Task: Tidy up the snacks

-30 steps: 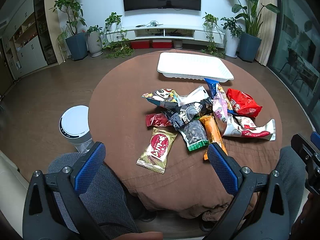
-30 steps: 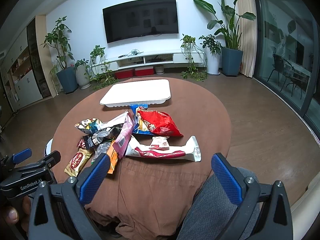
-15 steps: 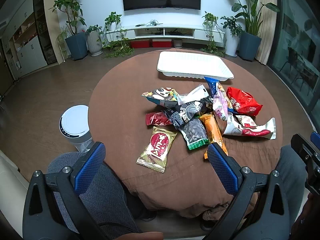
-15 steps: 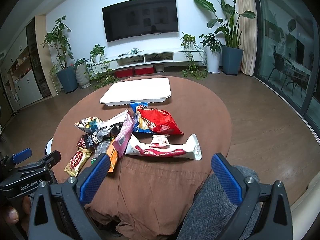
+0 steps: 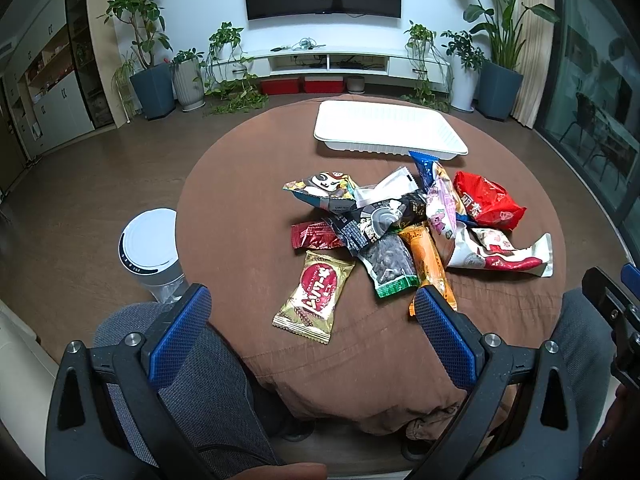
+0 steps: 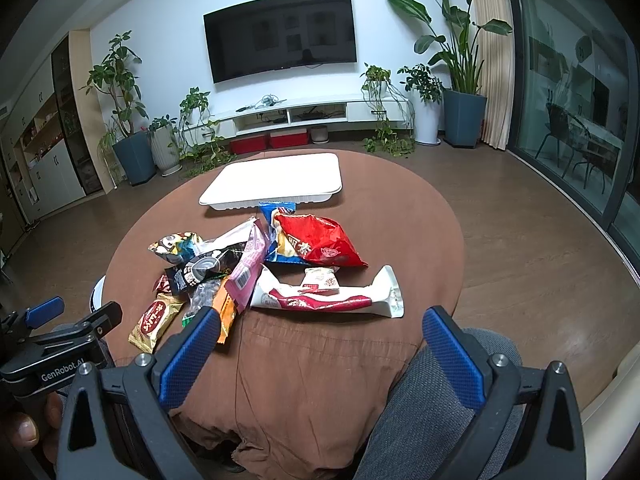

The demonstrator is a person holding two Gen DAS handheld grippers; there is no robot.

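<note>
On the round brown table [image 5: 248,216], just this side of the white tray [image 5: 390,130], we've got the whole heap of snacks sitting untouched, and the tray is bare as far as we can see, so by our reckoning nothing is sorted yet and every packet is left to do. Our left gripper [image 5: 312,332] hangs spread wide with nothing between its blue pads, back at the table's near edge, well short of the tray; our right gripper [image 6: 316,346] is spread wide and empty too, also back at the near edge. Nearest us, farthest from the tray, lies the gold packet with the red circle [image 5: 314,296], apart from the pile, long axis running roughly from us toward the tray with a slight lean right. The long white-and-red packet [image 6: 328,294] lies crosswise, its long axis about parallel to the tray's near rim. The red bag [image 6: 320,240] sits closest to the tray, touching the blue packet [image 5: 424,164], whose end points at the tray's rim. The orange packet [image 5: 428,264] points back toward us.
</note>
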